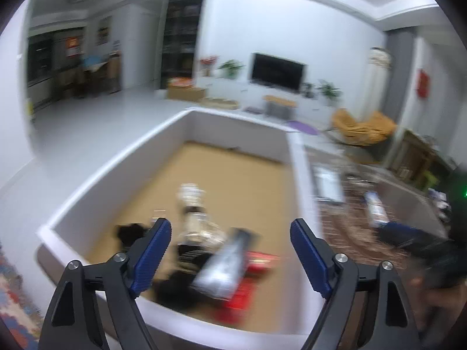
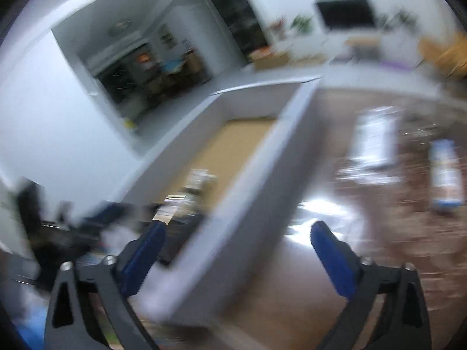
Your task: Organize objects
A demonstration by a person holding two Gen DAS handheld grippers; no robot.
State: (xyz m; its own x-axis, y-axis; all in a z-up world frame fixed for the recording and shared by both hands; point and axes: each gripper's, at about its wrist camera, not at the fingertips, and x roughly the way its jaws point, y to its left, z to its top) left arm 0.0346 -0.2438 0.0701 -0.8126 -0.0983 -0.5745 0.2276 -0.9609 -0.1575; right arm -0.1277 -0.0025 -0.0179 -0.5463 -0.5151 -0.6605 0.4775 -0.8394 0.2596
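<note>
white bin (image 1: 96, 186) below — silver packet (image 1: 224, 265) between open left hand-held gripper (image 1: 230, 250).

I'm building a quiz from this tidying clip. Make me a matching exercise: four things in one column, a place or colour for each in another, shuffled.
Things:
1. white box
2. silver packet
3. television
4. left gripper

Places or colours:
A. on the far wall
B. blue pads, spread apart
C. tan floor inside
D. lying in the box, near end

Pairs: 1-C, 2-D, 3-A, 4-B
</note>
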